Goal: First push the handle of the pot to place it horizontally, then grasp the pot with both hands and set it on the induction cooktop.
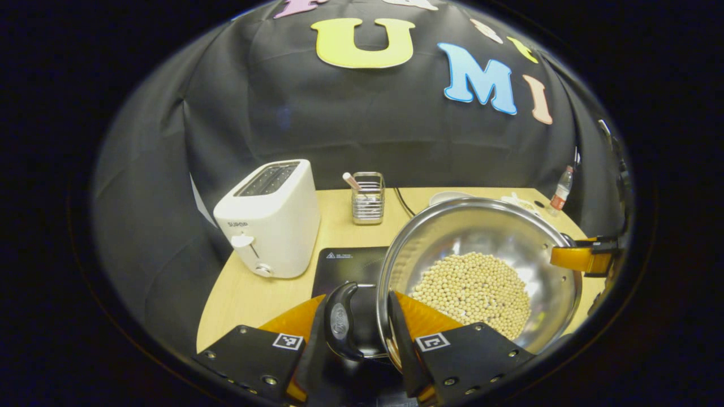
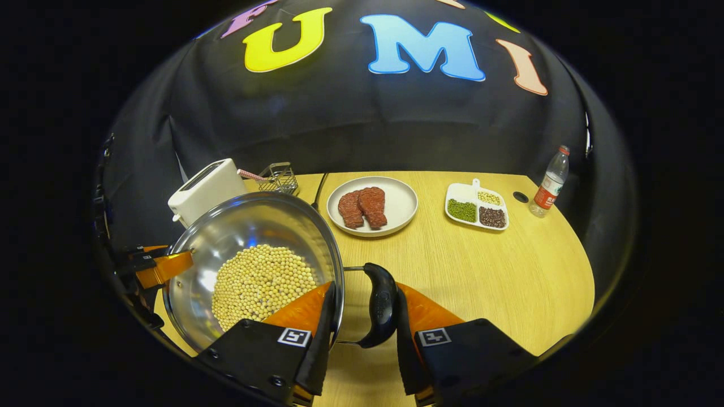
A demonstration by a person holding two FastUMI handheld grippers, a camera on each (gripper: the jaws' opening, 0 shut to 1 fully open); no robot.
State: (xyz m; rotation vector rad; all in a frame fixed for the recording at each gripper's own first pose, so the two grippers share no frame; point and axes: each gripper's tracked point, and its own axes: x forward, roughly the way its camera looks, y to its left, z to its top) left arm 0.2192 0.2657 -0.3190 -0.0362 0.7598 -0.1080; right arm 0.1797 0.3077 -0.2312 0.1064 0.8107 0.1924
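With my left gripper (image 1: 365, 333) and right gripper (image 2: 362, 333) each clamped on a handle, tilting the shiny steel pot (image 1: 481, 271) above the flat black induction cooktop (image 1: 350, 263) could spill its pale beans (image 1: 472, 291).

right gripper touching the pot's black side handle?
Touching. In the right gripper view, the right gripper straddles the steel pot's black side handle, one finger pressed against it, the other at the rim.
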